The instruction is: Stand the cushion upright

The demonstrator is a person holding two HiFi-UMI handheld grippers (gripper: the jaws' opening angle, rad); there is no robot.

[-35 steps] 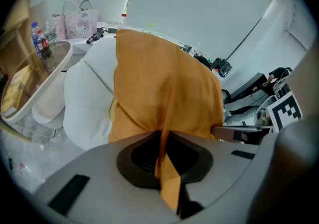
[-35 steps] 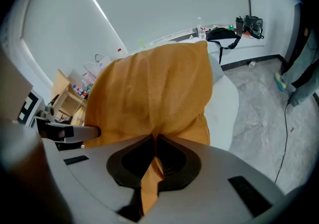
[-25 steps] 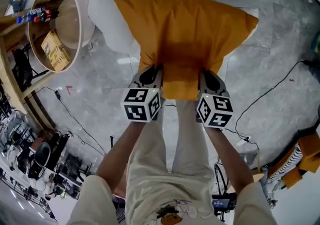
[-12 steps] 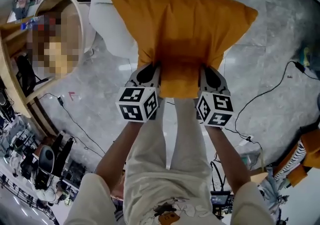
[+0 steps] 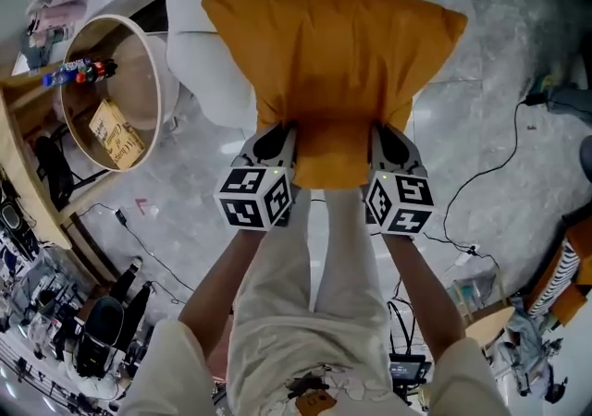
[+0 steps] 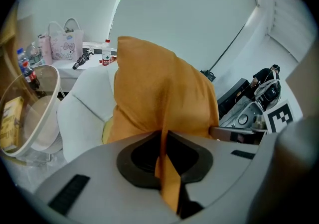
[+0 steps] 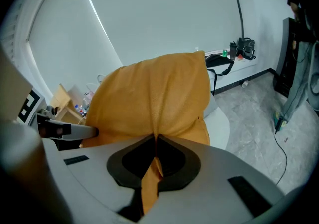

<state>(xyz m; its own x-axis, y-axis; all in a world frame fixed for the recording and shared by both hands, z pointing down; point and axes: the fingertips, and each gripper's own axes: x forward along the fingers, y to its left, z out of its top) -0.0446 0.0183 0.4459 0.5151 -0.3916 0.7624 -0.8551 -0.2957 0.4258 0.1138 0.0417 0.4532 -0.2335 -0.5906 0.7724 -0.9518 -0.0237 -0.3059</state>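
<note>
An orange cushion [image 5: 333, 63] hangs in front of me over a white flower-shaped seat [image 5: 208, 54]. My left gripper [image 5: 277, 139] is shut on the cushion's near edge at the left, and my right gripper [image 5: 387, 139] is shut on the same edge at the right. In the left gripper view the orange cushion [image 6: 159, 98] rises beyond the jaws, with a fold of its fabric pinched in my left gripper [image 6: 163, 141]. The right gripper view shows the cushion [image 7: 152, 101] filling the middle, its edge clamped in my right gripper [image 7: 154, 143]. The cushion hides the seat's centre.
A round wooden-rimmed basket [image 5: 116, 95] with a book and bottles stands at the left by a shelf. Cables [image 5: 504, 160] run over the grey marble floor at the right. Equipment clutter lies at the lower left and lower right. My legs are below the grippers.
Both grippers have risen together with the cushion's near edge, tipping the cushion up a little. The cushion's far edge sits slightly lower in the head view.
</note>
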